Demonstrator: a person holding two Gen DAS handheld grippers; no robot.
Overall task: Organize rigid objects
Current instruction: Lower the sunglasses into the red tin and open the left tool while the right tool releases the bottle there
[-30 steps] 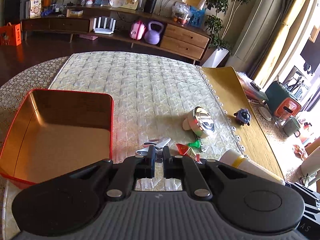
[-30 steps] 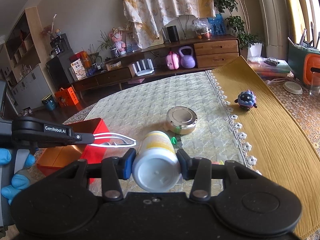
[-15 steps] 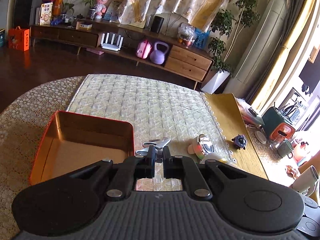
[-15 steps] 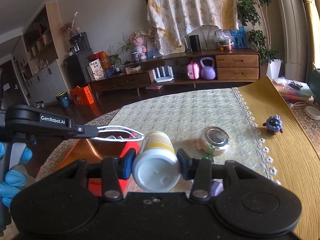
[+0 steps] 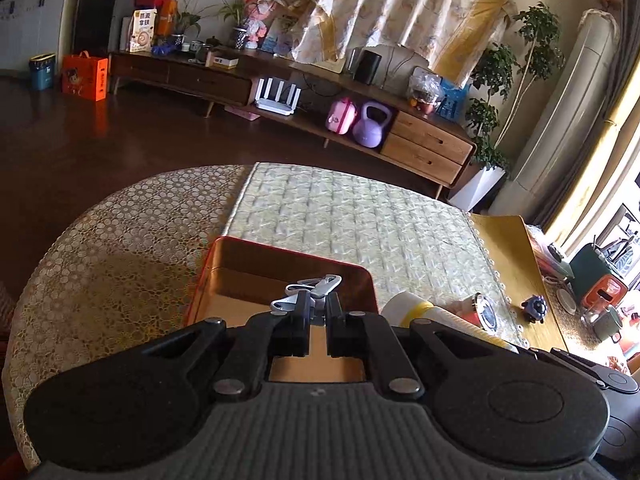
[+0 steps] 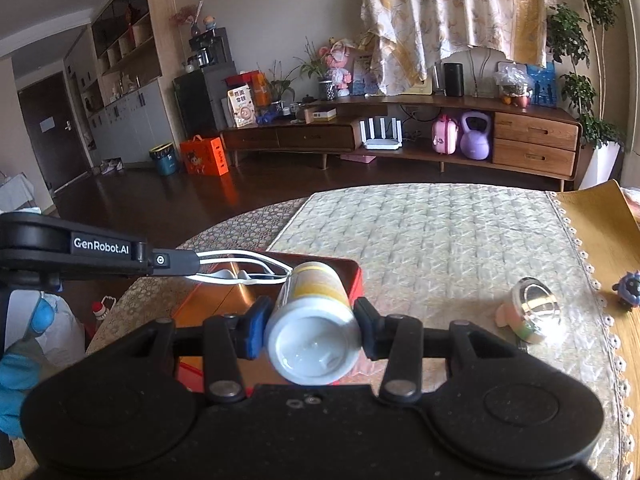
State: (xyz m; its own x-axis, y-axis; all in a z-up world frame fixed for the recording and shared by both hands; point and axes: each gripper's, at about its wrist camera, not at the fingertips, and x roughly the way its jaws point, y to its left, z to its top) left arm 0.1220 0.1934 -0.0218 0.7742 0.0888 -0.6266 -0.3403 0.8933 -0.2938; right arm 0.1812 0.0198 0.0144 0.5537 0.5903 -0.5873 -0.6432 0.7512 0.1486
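Grippers over the tin, each carrying one thing.

Left gripper (image 5: 318, 312) has its jaws pinched together on a white clip (image 5: 310, 290), which sticks out ahead of the fingertips and hangs above the open red tin (image 5: 280, 254), whose bare gold floor shows below and between the jaws. Right gripper (image 6: 310, 320) is clamped on a white bottle (image 6: 314, 326) with a yellow band (base toward the camera, neck pointing away), held just above the tin's near right corner; from this side the clip shows left of the bottle's far end. Right of the right jaws, on the quilted mat (image 6: 440, 240), lies a shiny round case (image 6: 534, 314), and farther right a small blue toy (image 6: 628, 290) stands apart on the yellow cloth.
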